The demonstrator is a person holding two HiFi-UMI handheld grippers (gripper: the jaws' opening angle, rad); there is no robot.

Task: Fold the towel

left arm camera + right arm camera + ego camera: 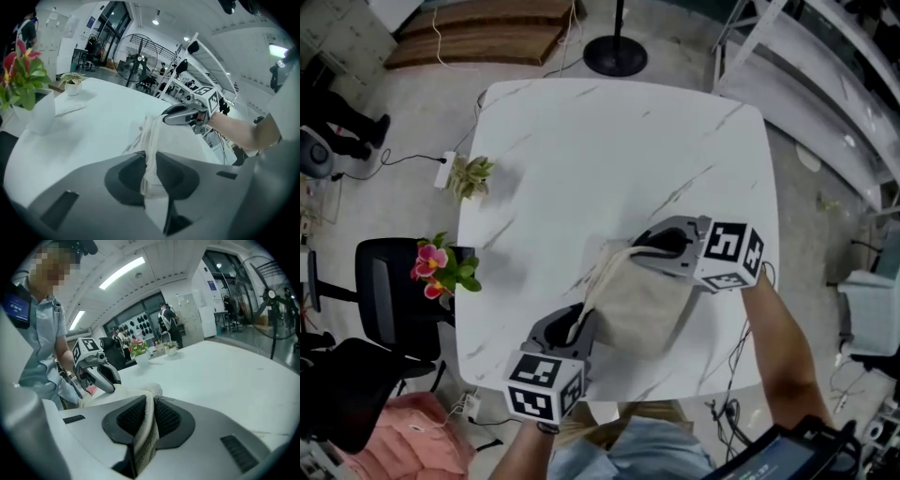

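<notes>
At the near edge of the worktop [581,159], your left tool [573,328] is clamped on a corner of the towel [642,302], which lies toward the near right corner. Farther in, your right tool [652,246] is pinched shut on the next corner. The cloth looks light, soft and limp, so it should sag between grips: keep hold at the corners with that edge taut.
</notes>
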